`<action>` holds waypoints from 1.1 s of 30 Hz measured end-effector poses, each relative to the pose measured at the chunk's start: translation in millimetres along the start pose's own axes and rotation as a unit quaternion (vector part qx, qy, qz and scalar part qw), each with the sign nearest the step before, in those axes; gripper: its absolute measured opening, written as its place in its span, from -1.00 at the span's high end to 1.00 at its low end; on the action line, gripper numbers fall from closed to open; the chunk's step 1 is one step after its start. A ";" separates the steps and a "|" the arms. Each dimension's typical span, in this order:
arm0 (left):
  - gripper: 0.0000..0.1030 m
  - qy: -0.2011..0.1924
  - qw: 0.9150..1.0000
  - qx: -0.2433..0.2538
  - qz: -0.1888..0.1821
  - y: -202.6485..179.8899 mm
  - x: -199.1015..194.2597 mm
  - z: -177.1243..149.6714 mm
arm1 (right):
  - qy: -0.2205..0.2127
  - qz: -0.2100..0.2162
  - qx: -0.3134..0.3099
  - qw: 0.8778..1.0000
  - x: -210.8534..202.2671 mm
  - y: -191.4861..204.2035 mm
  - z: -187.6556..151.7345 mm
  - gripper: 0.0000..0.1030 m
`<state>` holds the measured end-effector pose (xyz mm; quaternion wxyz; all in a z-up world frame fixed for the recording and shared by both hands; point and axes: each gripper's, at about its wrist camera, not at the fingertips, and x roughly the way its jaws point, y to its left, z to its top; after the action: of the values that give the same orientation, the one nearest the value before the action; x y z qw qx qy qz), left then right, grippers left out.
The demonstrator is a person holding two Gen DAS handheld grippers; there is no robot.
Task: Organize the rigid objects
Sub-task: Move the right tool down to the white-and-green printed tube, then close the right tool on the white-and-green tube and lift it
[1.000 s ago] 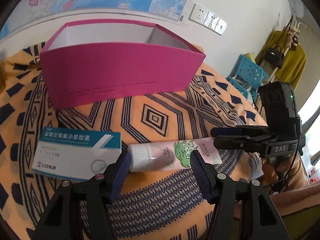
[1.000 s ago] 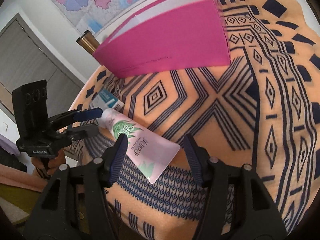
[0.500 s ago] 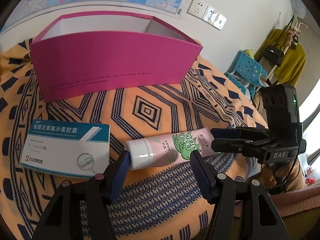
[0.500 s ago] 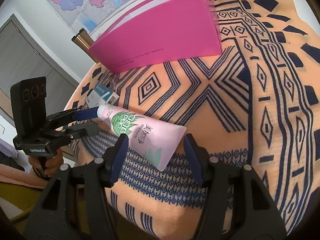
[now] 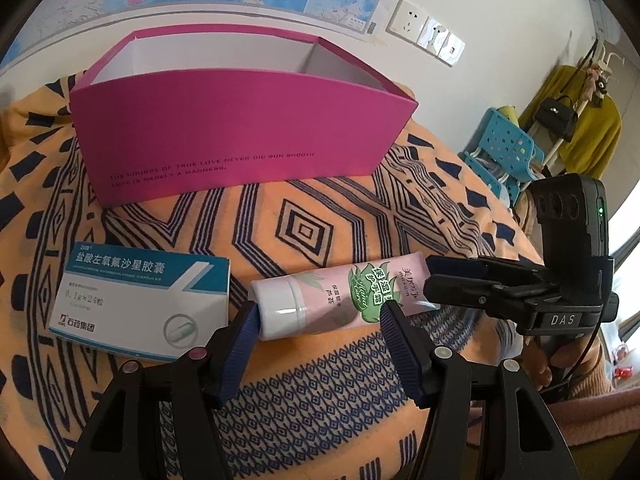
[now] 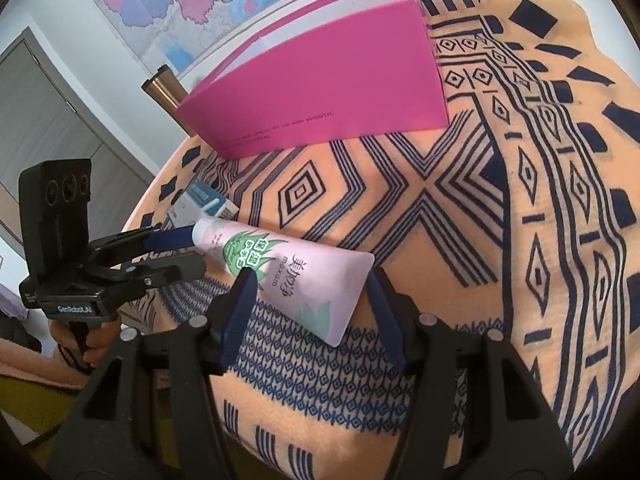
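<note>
A pink hand-cream tube (image 5: 340, 300) with a white cap lies on the orange patterned cloth (image 5: 440, 208). My left gripper (image 5: 318, 312) stands open at it, its left pad by the cap and its right pad in front of the tube's middle. My right gripper (image 6: 310, 280) is open over the tube's (image 6: 288, 276) flat end, whose corner is near the right pad. Each gripper shows in the other's view: the right gripper (image 5: 430, 276) and the left gripper (image 6: 196, 250). A white and teal medicine box (image 5: 136, 300) lies left of the tube. An open magenta box (image 5: 240, 148) stands behind.
A brass-coloured cylinder (image 6: 164, 92) stands behind the magenta box (image 6: 332, 84). The cloth drops off at the near edge and to the right. A blue perforated stool (image 5: 504, 148) and a coat rack with a bag stand beyond. A hand (image 6: 92, 340) holds the left gripper's handle.
Both views wobbled slightly. In the right wrist view the tube now sits a little nearer the fingertips, and in the left wrist view its flat end is tilted up a bit more.
</note>
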<state>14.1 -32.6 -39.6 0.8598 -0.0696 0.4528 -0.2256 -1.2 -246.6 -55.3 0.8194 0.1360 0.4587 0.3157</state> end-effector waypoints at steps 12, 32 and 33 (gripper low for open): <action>-0.22 -0.021 1.000 -0.002 0.004 -0.4 -7.3 11.5 | -0.027 -0.011 -0.022 0.999 -9.3 9.6 17.8 -0.16; -0.22 -0.055 0.998 0.006 0.009 -7.9 -19.1 33.2 | -0.066 -0.019 -0.046 0.997 -24.0 17.3 45.5 -0.16; -0.22 -0.056 0.998 0.006 0.008 -8.1 -19.4 34.3 | -0.067 -0.019 -0.047 0.996 -24.7 17.8 46.4 -0.16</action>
<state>29.8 -34.0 -2.6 0.8862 -0.0728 0.4028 -0.2170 21.3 -245.8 -4.6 0.8597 0.1096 0.3896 0.3115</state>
